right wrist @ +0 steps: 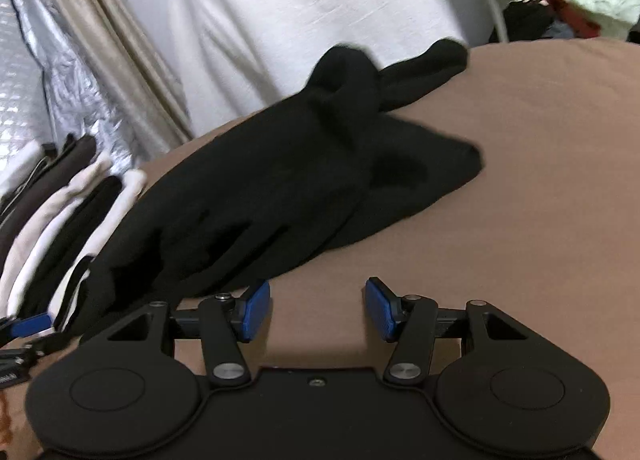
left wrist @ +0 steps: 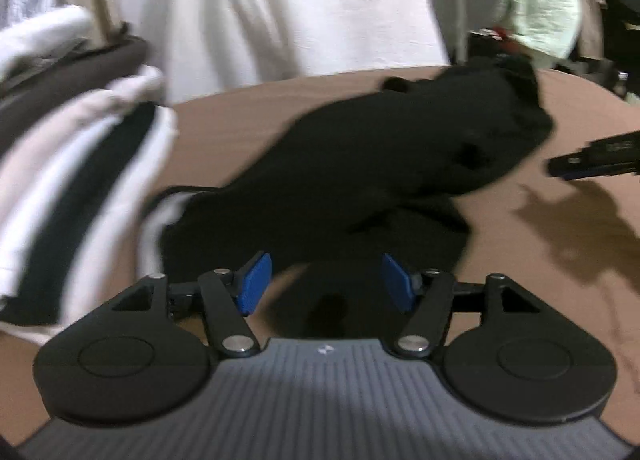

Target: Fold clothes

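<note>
Left gripper (left wrist: 326, 280) and right gripper (right wrist: 317, 310): both spread wide, gripping nothing. Black garment (left wrist: 360, 164) lies rumpled mid-frame on the brown bed (right wrist: 540, 180), unfolded. Stack of folded clothes (left wrist: 72, 180) at left; 1 garment left to fold.

The black garment (right wrist: 280, 180) at mid-frame is soft matt cloth, fleecy-looking, lying on smooth matt brown fabric (right wrist: 520, 180) that covers the surface. At the left edge, a stack of folded clothes (left wrist: 72, 188) shows white and dark cloth. The left tongs (left wrist: 326, 280) and right tongs (right wrist: 318, 310) are matt black plastic with textured blue pads (right wrist: 256, 312) and shiny metal pivot pins (right wrist: 229, 371). Upper left, crinkled silvery foil (right wrist: 24, 72) gleams beside a beige cloth curtain (right wrist: 100, 28).
</note>
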The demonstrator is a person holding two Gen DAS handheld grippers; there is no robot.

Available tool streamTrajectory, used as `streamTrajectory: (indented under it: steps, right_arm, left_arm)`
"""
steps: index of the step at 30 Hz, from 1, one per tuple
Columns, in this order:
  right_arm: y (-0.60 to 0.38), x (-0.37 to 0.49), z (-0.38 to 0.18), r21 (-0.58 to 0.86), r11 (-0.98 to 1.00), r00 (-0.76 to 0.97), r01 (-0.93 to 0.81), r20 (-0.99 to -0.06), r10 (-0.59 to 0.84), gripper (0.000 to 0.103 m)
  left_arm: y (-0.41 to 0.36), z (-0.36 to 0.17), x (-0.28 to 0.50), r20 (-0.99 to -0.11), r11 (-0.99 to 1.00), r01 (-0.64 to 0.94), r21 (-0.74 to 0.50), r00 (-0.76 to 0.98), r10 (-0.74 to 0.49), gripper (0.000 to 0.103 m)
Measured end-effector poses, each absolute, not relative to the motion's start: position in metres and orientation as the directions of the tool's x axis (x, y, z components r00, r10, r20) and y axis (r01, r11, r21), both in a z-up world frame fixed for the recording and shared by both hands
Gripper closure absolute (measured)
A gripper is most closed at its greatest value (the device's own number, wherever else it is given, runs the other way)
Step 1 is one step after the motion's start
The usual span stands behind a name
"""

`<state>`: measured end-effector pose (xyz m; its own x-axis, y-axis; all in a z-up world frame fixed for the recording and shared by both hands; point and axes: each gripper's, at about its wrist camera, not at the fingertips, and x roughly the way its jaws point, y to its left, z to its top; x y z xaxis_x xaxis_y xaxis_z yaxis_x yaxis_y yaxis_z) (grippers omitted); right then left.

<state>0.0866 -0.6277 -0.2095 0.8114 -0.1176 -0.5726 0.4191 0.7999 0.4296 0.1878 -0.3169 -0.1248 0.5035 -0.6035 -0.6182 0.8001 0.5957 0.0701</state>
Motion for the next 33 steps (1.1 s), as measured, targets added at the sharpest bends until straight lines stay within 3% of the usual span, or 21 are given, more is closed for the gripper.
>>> streamTrajectory:
  steps: [3,6,9,12,17,21,23,24,25,26,33]
  right_arm:
    - [-0.615,0.085,-0.213,0.480,0.777,0.827,0.406,-0.556,-0.088,0.044]
    - [-0.606,0.079,-0.214,0.507,0.768,0.832,0.392,-0.552,-0.061,0.044]
    - [-0.598,0.072,-0.215,0.517,0.766,0.831,0.382,-0.555,-0.040,0.044]
    - [-0.590,0.066,-0.216,0.527,0.764,0.829,0.372,-0.559,-0.019,0.044]
    - [-0.577,0.055,-0.219,0.535,0.765,0.825,0.359,-0.565,0.008,0.044]
    - [-0.571,0.044,-0.225,0.521,0.780,0.829,0.348,-0.559,0.004,0.044]
    - [-0.569,0.041,-0.228,0.514,0.785,0.830,0.346,-0.558,-0.001,0.044]
    - [-0.568,0.040,-0.228,0.515,0.784,0.831,0.348,-0.557,-0.004,0.044]
    - [-0.567,0.040,-0.228,0.515,0.783,0.831,0.350,-0.556,-0.006,0.044]
    - [-0.567,0.041,-0.228,0.510,0.785,0.830,0.351,-0.558,-0.008,0.044]
    - [-0.566,0.040,-0.231,0.483,0.814,0.833,0.323,-0.554,-0.002,0.044]
  left_arm:
    - [-0.325,-0.138,0.189,-0.636,0.574,0.819,-0.018,0.433,-0.639,0.036]
    - [-0.329,-0.146,0.189,-0.644,0.594,0.804,-0.026,0.441,-0.626,0.017]
    - [-0.336,-0.159,0.192,-0.677,0.601,0.799,-0.029,0.427,-0.600,0.012]
    - [-0.339,-0.169,0.193,-0.701,0.584,0.810,-0.056,0.385,-0.601,0.000]
    - [-0.345,-0.172,0.178,-0.711,0.536,0.844,0.014,0.385,-0.588,0.000]
    - [-0.337,-0.178,0.188,-0.693,0.559,0.827,-0.061,0.368,-0.620,0.000]
    - [-0.336,-0.177,0.187,-0.685,0.567,0.823,-0.023,0.400,-0.609,0.019]
    - [-0.336,-0.175,0.185,-0.681,0.568,0.823,0.014,0.424,-0.597,0.046]
    - [-0.336,-0.171,0.181,-0.678,0.557,0.829,0.047,0.436,-0.592,0.079]
    - [-0.337,-0.166,0.179,-0.679,0.554,0.830,0.065,0.444,-0.585,0.098]
    - [-0.317,-0.101,0.167,-0.576,0.615,0.788,0.021,0.512,-0.637,0.099]
